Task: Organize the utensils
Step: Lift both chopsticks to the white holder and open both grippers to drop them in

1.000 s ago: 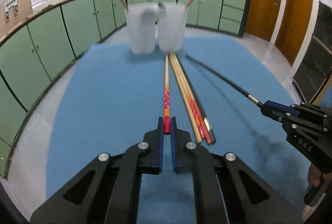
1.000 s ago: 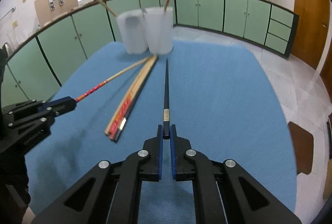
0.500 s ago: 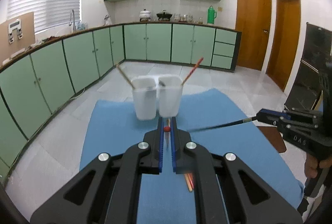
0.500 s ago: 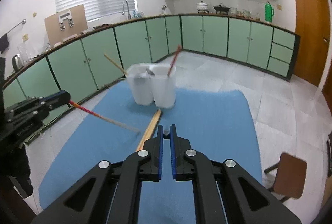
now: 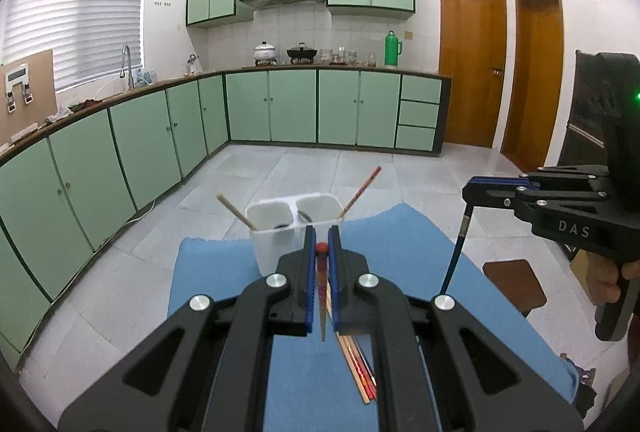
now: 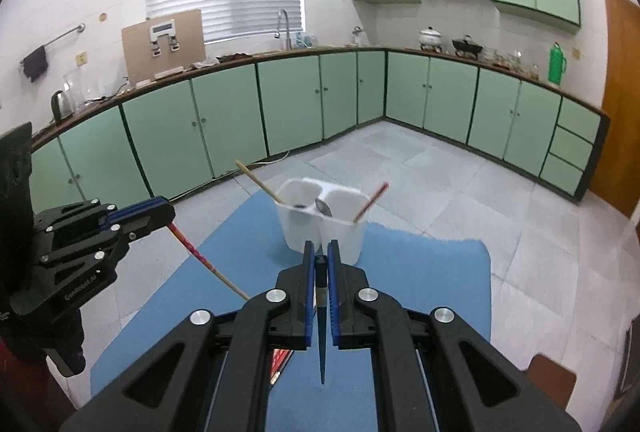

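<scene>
Chopsticks [image 5: 357, 366] lie loose on blue mat [image 5: 224, 272] before white holder [image 5: 276, 228]

The left tool [image 5: 321, 248] grips a red-ended chopstick [image 5: 321, 296] above the blue mat [image 5: 224, 272], facing the white holder [image 5: 272, 232].

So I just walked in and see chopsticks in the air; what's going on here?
A person is sorting chopsticks into a white two-compartment holder on a blue mat. The left tongs are shut on a red-patterned chopstick, and the right tongs are shut on a black chopstick, both lifted off the mat with tips hanging down. The holder already has one chopstick leaning in each compartment. A few more chopsticks lie on the mat.
</scene>
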Tool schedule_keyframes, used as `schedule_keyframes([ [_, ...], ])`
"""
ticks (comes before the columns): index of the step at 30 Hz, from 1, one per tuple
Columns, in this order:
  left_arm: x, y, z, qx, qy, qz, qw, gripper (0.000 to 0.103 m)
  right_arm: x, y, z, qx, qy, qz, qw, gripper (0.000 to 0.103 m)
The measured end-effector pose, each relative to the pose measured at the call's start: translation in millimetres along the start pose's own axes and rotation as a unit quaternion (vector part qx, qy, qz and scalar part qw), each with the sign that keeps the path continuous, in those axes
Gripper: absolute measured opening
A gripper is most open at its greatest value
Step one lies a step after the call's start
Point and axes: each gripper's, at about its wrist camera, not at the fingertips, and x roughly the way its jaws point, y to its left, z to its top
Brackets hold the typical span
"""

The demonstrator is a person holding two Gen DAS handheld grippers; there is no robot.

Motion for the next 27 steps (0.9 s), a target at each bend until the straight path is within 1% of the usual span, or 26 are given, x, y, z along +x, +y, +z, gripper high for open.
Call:
schedule_keyframes([
  [3,-4.5,5.8,14.1,0.001,-0.016,0.002,0.9999,0.005,-2.1,0.8,16.8,-0.008,-0.010,0.003,1.000,0.006],
  [6,-9.4,10.5,33.0,-0.001,-0.037,0.003,0.9993,0.005,-7.2,-1.5,36.1,-0.008,-0.030,0.009,0.999,0.006],
  [8,-11.5,13.2,48.8,0.004,-0.057,0.010,0.9983,0.005,-10.5,-4.9,54.5,-0.005,-0.053,0.013,0.998,0.006],
  [11,-13.9,14.0,71.0,0.007,-0.083,0.015,0.9964,0.005,-11.2,-11.1,80.4,0.002,-0.083,0.004,0.997,0.006],
  [14,-7.1,12.5,94.5,0.013,-0.108,0.021,0.9938,0.005,-6.6,-17.2,104.4,0.011,-0.111,-0.002,0.994,0.006],
  [16,1.0,11.6,106.9,0.017,-0.120,0.027,0.9922,0.005,0.2,-22.4,118.2,0.019,-0.127,-0.006,0.992,0.006],
  [21,36.0,16.1,125.8,0.007,-0.132,0.030,0.9908,0.005,25.9,-33.3,135.6,0.029,-0.142,-0.020,0.989,0.006],
  [23,53.0,20.5,126.9,-0.002,-0.131,0.026,0.9910,0.005,42.9,-35.5,137.6,0.029,-0.140,-0.027,0.989,0.006],
  [27,93.5,26.7,119.1,-0.006,-0.122,0.035,0.9919,0.005,79.3,-37.9,131.2,0.022,-0.132,-0.047,0.990,0.006],
])
